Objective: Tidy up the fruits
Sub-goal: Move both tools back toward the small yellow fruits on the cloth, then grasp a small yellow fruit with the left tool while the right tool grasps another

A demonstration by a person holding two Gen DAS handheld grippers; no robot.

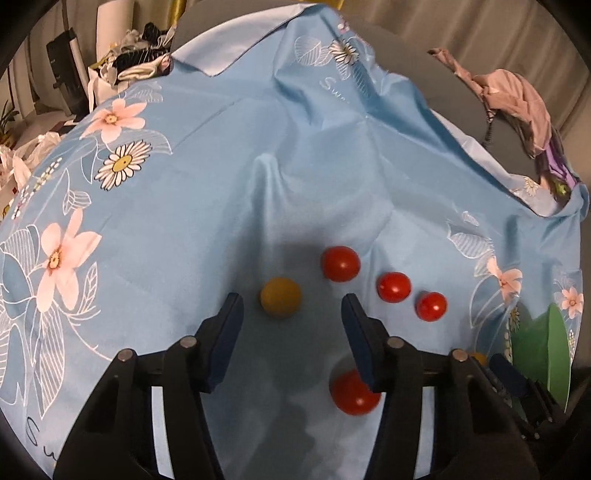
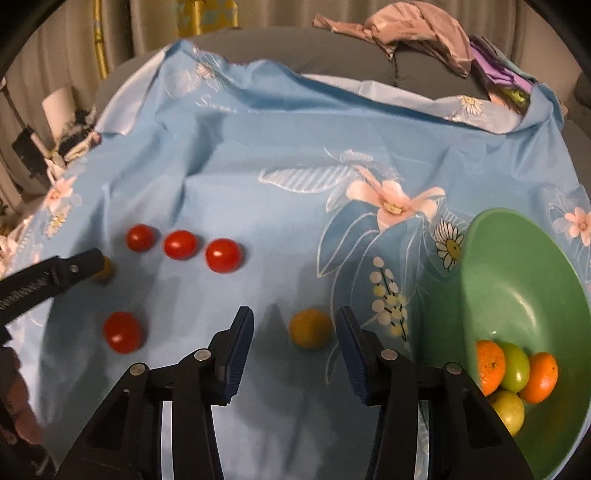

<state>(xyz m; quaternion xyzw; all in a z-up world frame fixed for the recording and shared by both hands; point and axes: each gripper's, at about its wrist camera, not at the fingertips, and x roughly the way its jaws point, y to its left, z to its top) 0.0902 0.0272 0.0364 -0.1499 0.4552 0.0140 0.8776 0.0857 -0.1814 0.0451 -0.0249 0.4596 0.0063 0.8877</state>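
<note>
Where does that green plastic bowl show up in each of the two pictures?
Left wrist view: only a sliver of the green plastic bowl at the right edge.
Right wrist view: the bowl fills the lower right, holding orange and green fruits.
Shared landmark: the row of three red tomatoes on the blue floral cloth.

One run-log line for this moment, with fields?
left gripper: open, at yellow fruit | right gripper: open, at second yellow fruit | red tomatoes: on cloth | bowl: holds fruit

Pale pleated curtains (image 2: 66, 48) hang behind a grey couch (image 2: 332, 55) strewn with pink clothes (image 2: 406, 22).
</note>
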